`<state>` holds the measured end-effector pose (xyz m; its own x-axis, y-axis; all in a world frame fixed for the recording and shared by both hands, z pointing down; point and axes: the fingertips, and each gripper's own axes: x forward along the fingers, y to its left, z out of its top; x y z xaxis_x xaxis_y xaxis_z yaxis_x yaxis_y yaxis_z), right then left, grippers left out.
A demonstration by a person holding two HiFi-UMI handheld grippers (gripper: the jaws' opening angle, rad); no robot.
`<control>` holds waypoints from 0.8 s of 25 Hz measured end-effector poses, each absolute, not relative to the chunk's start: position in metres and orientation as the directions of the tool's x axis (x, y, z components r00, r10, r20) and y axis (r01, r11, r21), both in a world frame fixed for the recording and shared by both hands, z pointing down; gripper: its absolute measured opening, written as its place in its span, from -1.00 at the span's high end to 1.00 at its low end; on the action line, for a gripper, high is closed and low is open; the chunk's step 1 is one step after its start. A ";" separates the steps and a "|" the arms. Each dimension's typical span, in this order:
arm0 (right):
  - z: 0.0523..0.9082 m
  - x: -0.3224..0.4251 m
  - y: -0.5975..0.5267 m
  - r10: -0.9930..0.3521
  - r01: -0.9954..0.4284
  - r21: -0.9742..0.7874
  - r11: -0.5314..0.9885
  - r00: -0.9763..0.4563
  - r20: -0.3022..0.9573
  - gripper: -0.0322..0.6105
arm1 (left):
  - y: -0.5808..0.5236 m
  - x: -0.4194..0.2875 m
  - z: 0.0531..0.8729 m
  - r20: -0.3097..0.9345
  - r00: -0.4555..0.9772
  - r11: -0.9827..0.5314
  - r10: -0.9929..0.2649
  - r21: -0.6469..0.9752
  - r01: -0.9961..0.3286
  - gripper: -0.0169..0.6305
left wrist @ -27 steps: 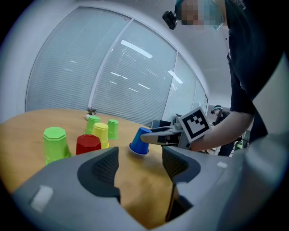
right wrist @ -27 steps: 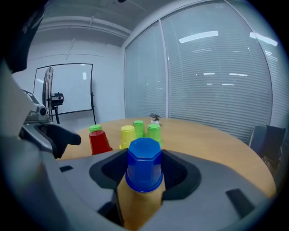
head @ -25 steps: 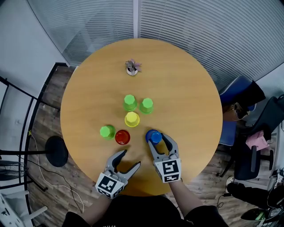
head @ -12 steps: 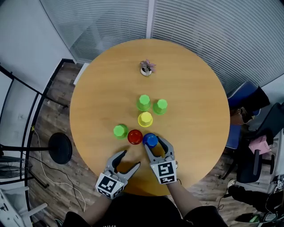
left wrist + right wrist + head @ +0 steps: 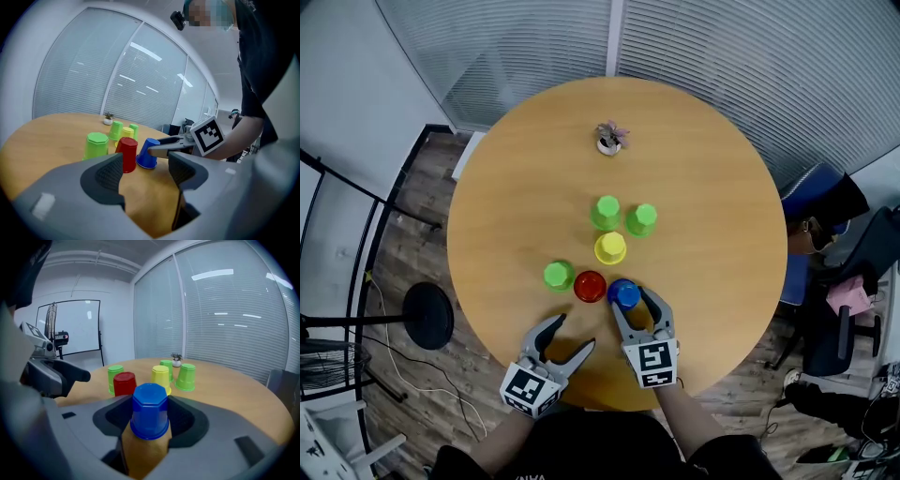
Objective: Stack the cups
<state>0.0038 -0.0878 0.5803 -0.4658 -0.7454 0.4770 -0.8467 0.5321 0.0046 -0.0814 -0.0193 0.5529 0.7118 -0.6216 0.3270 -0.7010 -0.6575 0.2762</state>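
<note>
Six upside-down cups stand on the round wooden table. A blue cup sits between the jaws of my right gripper, which is shut on it, its rim at the table top. It is right beside a red cup. A green cup stands left of the red one. Behind them are a yellow cup and two more green cups. My left gripper is open and empty near the front edge.
A small potted plant stands at the far side of the table. Office chairs and bags crowd the floor to the right. A black stand base sits on the floor to the left.
My right gripper has carried the blue cup leftward until it sits next to the red cup. The left gripper has stayed where it was, open.
</note>
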 end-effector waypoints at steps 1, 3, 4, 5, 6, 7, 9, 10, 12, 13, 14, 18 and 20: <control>0.582 0.004 -0.087 -0.745 -0.848 0.003 0.530 -0.464 0.479 0.17 | -0.019 -0.081 0.553 0.328 0.714 -0.660 -0.618 0.277 -0.698 0.06; 0.583 0.004 -0.086 -0.747 -0.850 0.001 0.526 -0.462 0.479 0.17 | -0.019 -0.081 0.554 0.330 0.719 -0.666 -0.612 0.277 -0.693 0.06; 0.584 0.004 -0.086 -0.748 -0.851 0.002 0.525 -0.460 0.478 0.17 | -0.019 -0.081 0.554 0.331 0.721 -0.668 -0.609 0.277 -0.691 0.06; 0.584 0.003 -0.086 -0.750 -0.852 0.003 0.523 -0.459 0.477 0.17 | -0.019 -0.081 0.555 0.332 0.723 -0.670 -0.606 0.277 -0.689 0.06; 0.584 0.003 -0.086 -0.752 -0.853 0.005 0.522 -0.457 0.476 0.17 | -0.019 -0.081 0.555 0.332 0.724 -0.671 -0.604 0.277 -0.687 0.06; 0.584 0.002 -0.085 -0.754 -0.854 0.007 0.520 -0.455 0.474 0.17 | -0.019 -0.082 0.555 0.333 0.725 -0.673 -0.603 0.277 -0.686 0.06; 0.584 0.001 -0.085 -0.756 -0.855 0.010 0.519 -0.453 0.472 0.17 | -0.017 -0.082 0.554 0.332 0.728 -0.676 -0.600 0.277 -0.683 0.06; 0.584 0.001 -0.085 -0.756 -0.855 0.012 0.519 -0.453 0.473 0.17 | -0.016 -0.082 0.554 0.332 0.729 -0.677 -0.599 0.277 -0.682 0.06; 0.584 0.001 -0.084 -0.756 -0.854 0.016 0.520 -0.451 0.475 0.17 | -0.015 -0.082 0.554 0.334 0.730 -0.679 -0.596 0.276 -0.681 0.06; 0.585 0.000 -0.084 -0.755 -0.854 0.014 0.520 -0.451 0.477 0.17 | -0.015 -0.083 0.554 0.335 0.730 -0.679 -0.596 0.276 -0.680 0.06; 0.586 0.000 -0.084 -0.753 -0.855 0.009 0.519 -0.452 0.479 0.17 | -0.015 -0.084 0.554 0.335 0.730 -0.679 -0.596 0.277 -0.681 0.06; 0.586 0.000 -0.082 -0.749 -0.859 -0.022 0.512 -0.459 0.478 0.13 | -0.018 -0.088 0.551 0.328 0.733 -0.683 -0.596 0.274 -0.677 0.06; 0.581 0.001 -0.080 -0.755 -0.865 -0.034 0.500 -0.454 0.473 0.12 | -0.021 -0.091 0.547 0.322 0.735 -0.686 -0.597 0.270 -0.675 0.06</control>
